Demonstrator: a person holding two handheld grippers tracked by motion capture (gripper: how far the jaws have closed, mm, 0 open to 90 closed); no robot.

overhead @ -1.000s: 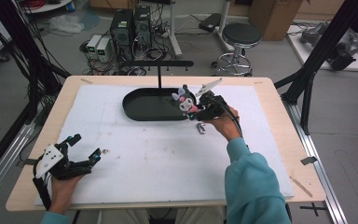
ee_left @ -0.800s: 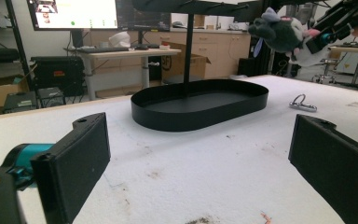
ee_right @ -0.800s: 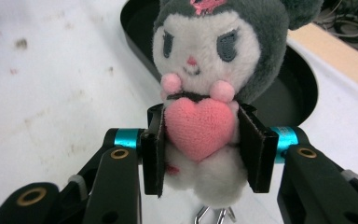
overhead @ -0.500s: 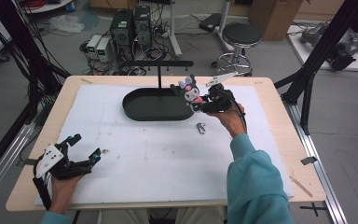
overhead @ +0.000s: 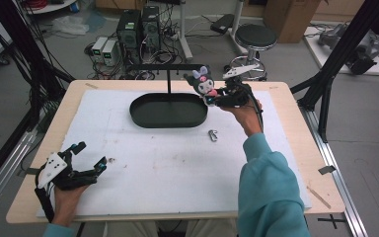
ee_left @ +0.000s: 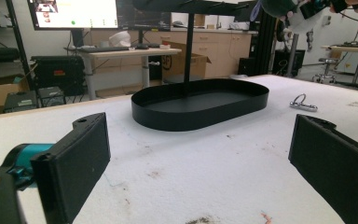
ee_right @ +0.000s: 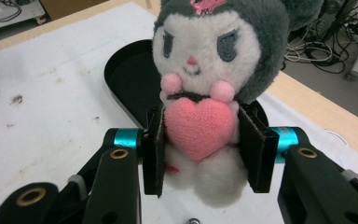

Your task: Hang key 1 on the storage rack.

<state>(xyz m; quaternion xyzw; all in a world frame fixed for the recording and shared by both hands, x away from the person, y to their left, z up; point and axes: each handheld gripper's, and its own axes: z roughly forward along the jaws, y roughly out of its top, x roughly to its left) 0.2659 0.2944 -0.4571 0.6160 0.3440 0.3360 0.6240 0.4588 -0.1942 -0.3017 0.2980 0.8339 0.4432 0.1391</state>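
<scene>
Plush doll (overhead: 202,83) is sitting between my right fingers (ee_right: 154,149), which are pinching it at the waist from both sides, just behind the pink heart it hugs. I am holding it up in the air with the right gripper (overhead: 216,98), above the right end of the black oval tray (overhead: 148,117) and close to the crossbar (overhead: 165,66) of the thin black stand that rises from the tray's far edge. In the right gripper view the doll is standing upright, head above and feet below, so its long axis is running straight up from the fingers and facing back at me; the tray is lying below and behind it. The relation I am judging for the coming move is this: the doll's head is sitting about level with the crossbar and just to its right, so any hanging or placing would mean carrying it leftward from where I am holding it. My right hand is clearly the nearer one. My left gripper (overhead: 86,158) is resting low at the near left corner of the counter (overhead: 286,163), well apart from the tray, with its fingers (ee_left: 74,163) spread wide and nothing between them. Small metal clip (overhead: 212,135) is lying on the white mat between the tray and my right forearm, untouched
</scene>
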